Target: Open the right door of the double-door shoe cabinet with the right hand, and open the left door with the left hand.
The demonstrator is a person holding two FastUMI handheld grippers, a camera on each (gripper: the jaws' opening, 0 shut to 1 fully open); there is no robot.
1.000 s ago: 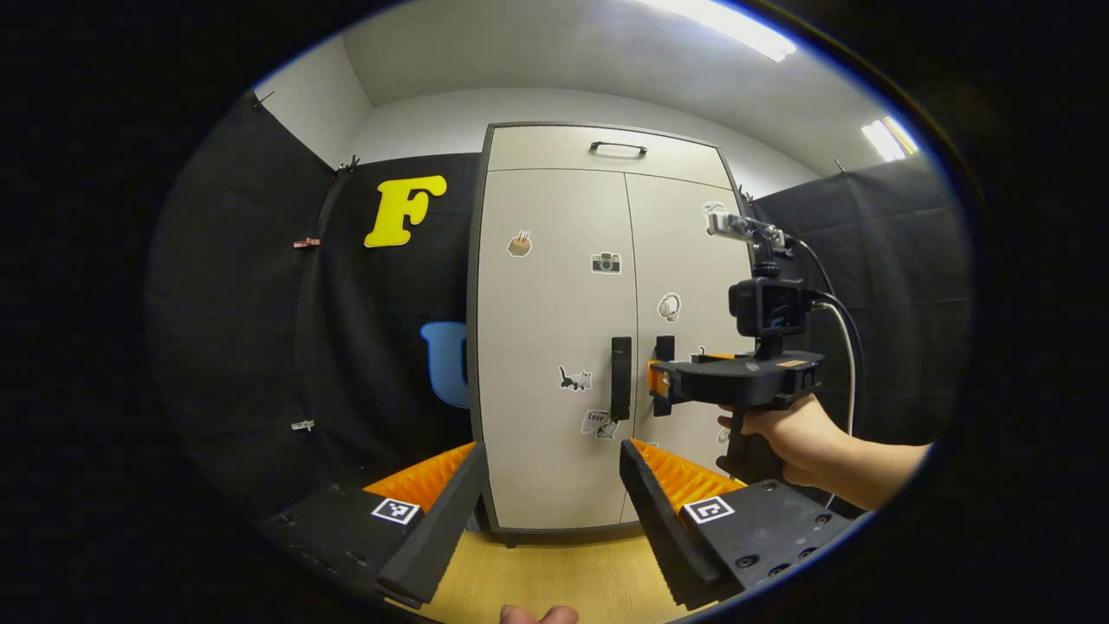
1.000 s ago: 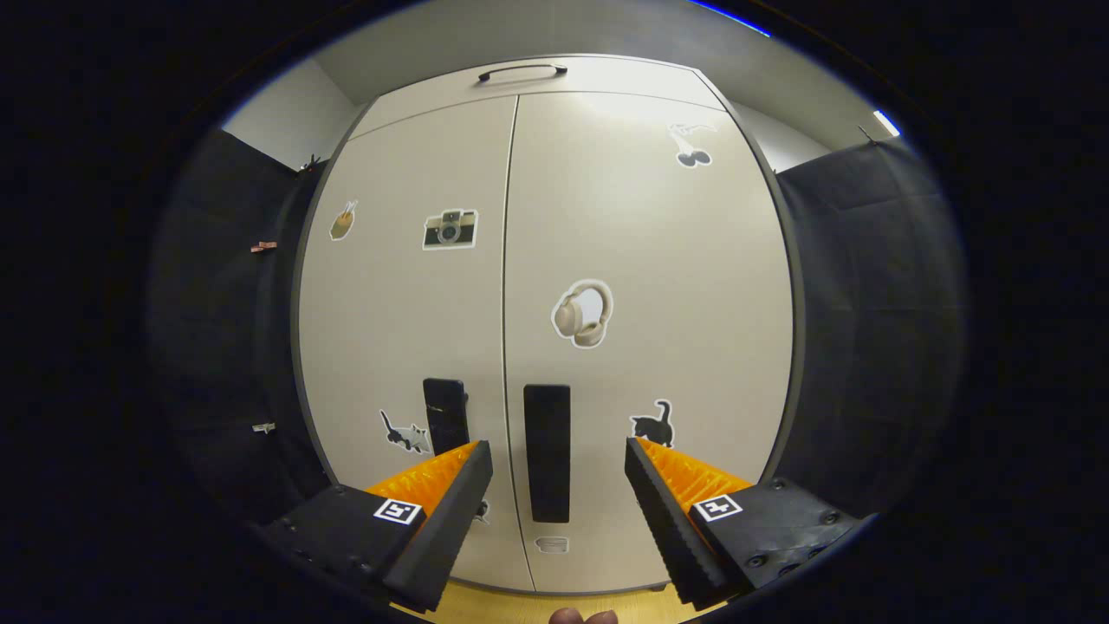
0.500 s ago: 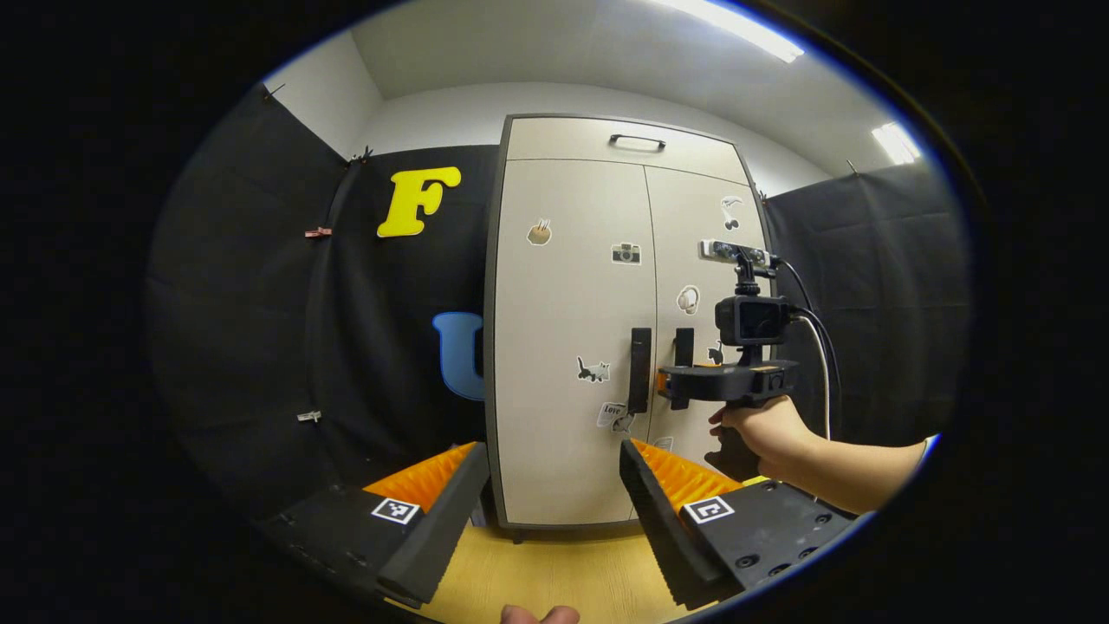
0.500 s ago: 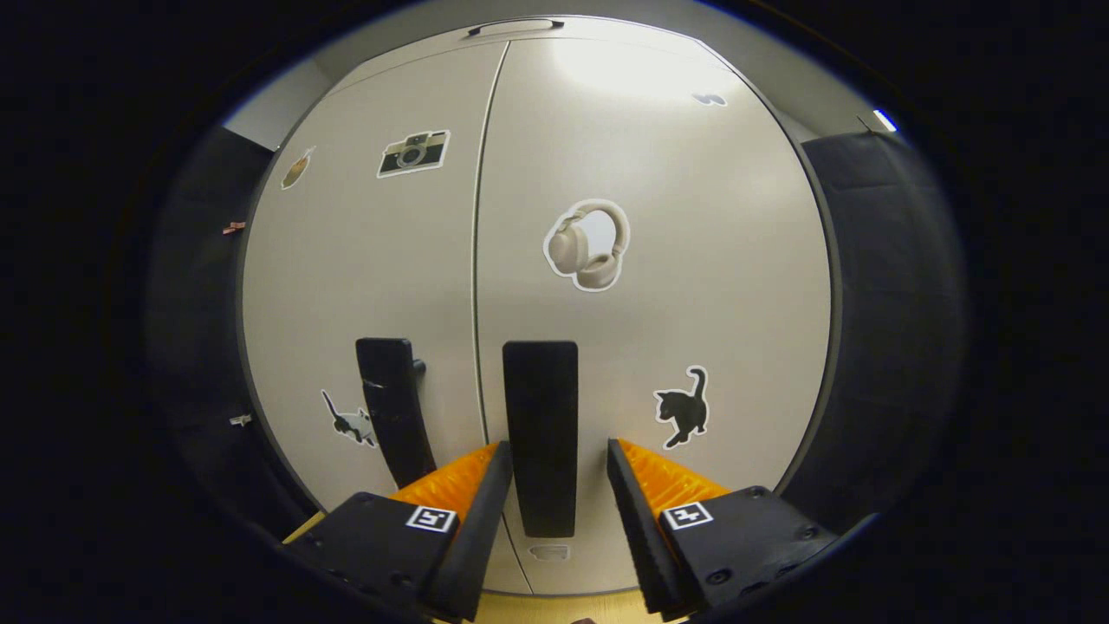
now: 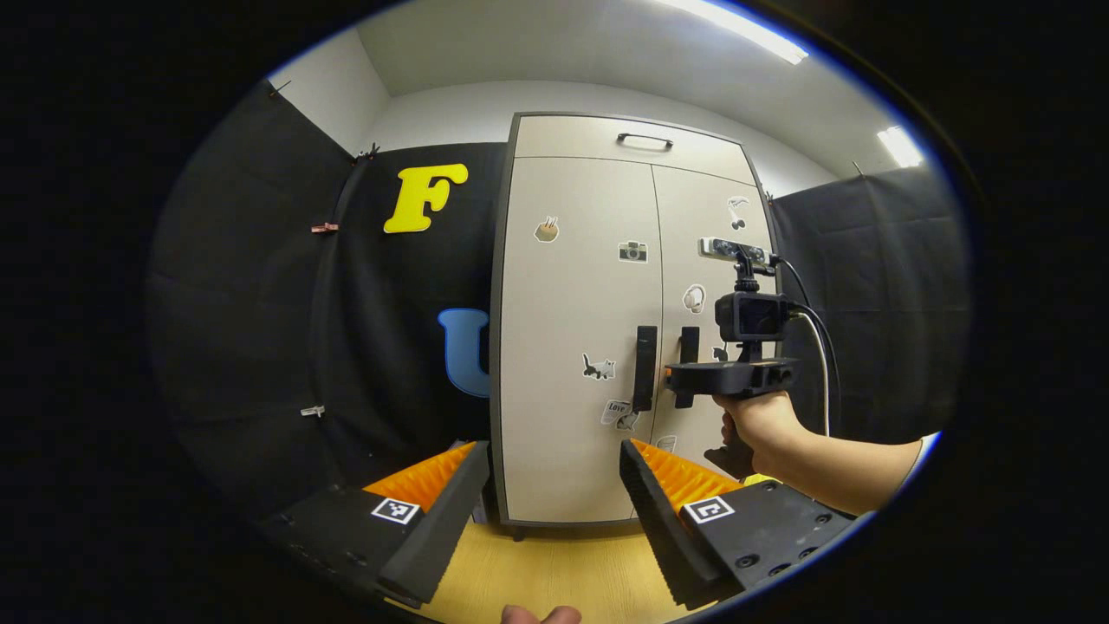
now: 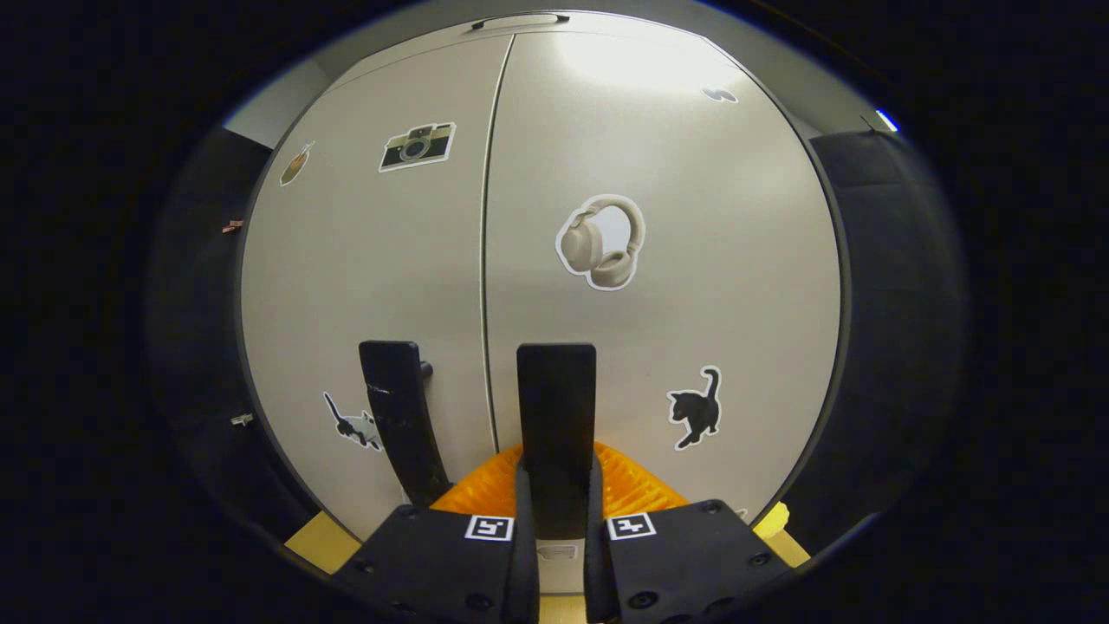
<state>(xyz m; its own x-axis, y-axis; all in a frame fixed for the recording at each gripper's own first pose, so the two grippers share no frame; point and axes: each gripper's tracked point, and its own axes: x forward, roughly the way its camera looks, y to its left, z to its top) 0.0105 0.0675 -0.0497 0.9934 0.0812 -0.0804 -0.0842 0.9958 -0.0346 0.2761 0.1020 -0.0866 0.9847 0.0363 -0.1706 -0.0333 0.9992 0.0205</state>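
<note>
Cabinet [image 5: 598,329] shut on wood floor [image 5: 554,576]; right tool [image 6: 556,498] clamps right handle [image 6: 556,416]; left tool [image 5: 554,494] apart.

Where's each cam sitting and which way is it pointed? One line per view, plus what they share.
Left gripper view: rides the left gripper, back from the shoe cabinet, facing its doors; own open fingers at the bottom, plus the right gripper and the hand holding it.
Right gripper view: rides the right gripper, close to the doors, facing the right door handle; own fingers pressed on that handle.
Shared: both closed doors, both handles, the headphones sticker and the camera sticker.
</note>
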